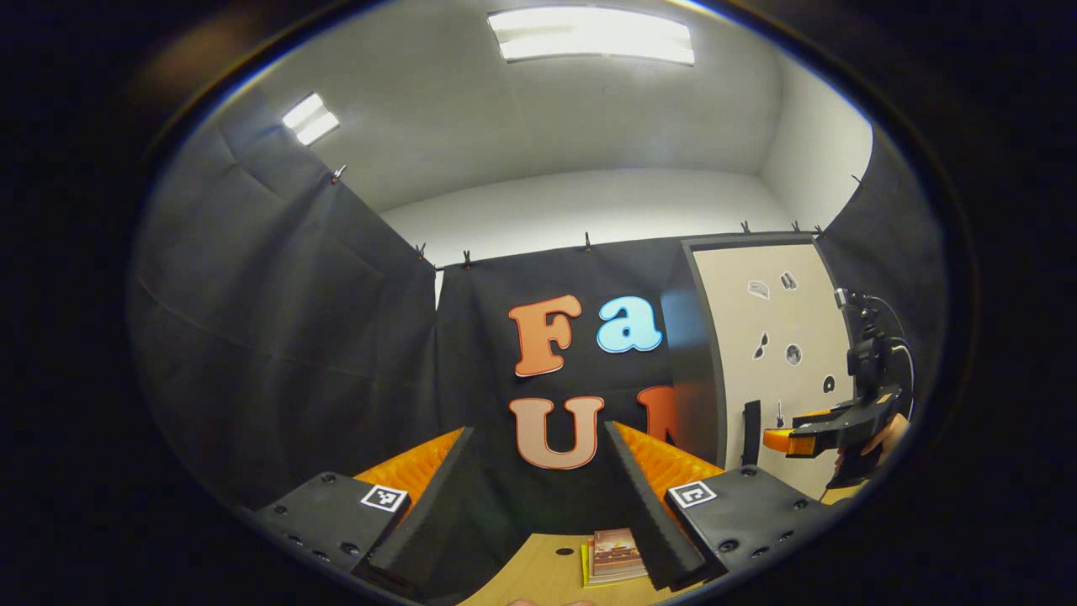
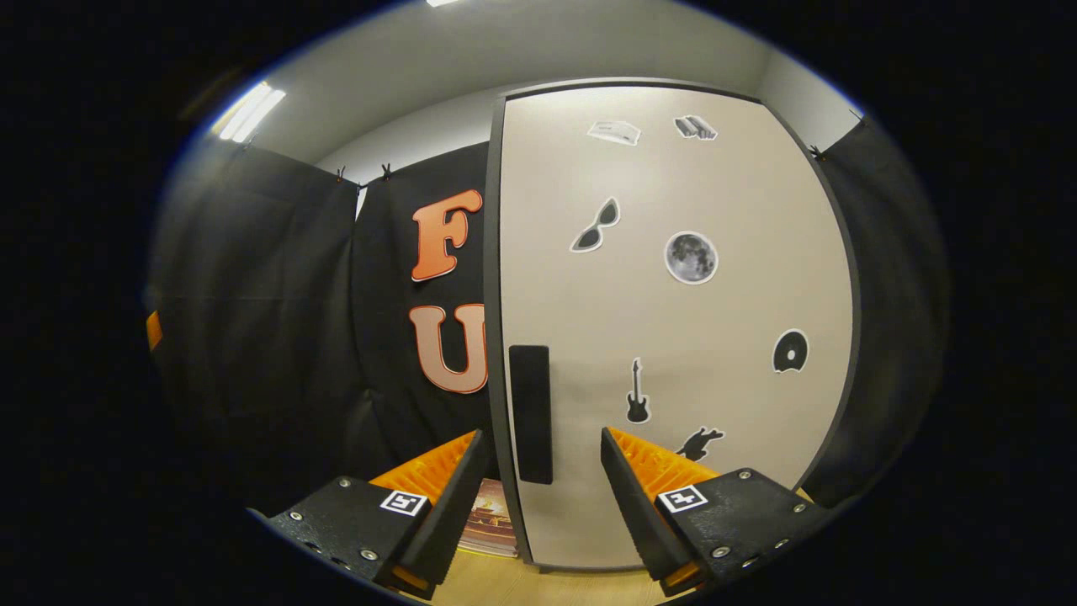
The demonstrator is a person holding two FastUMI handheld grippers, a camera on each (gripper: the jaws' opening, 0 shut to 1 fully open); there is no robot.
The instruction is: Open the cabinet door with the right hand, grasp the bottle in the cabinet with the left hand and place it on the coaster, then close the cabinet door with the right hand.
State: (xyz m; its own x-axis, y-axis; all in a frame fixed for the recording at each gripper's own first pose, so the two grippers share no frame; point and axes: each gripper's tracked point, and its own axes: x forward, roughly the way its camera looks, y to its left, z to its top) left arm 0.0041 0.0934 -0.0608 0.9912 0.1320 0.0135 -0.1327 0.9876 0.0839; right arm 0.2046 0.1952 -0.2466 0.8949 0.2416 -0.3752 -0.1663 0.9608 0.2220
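Right gripper spread, level, facing closed cabinet door handle; left gripper spread, empty.

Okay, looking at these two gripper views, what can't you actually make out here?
- Bottle: hidden behind the closed cabinet door in both views, so its presence and position cannot be confirmed.
- Coaster: the flat printed item on the wooden table may be it; the left tool's finger covers part of it.
- Right tool in the left gripper view: small at the edge, its gap unclear.
- Door stickers: too small there to identify.
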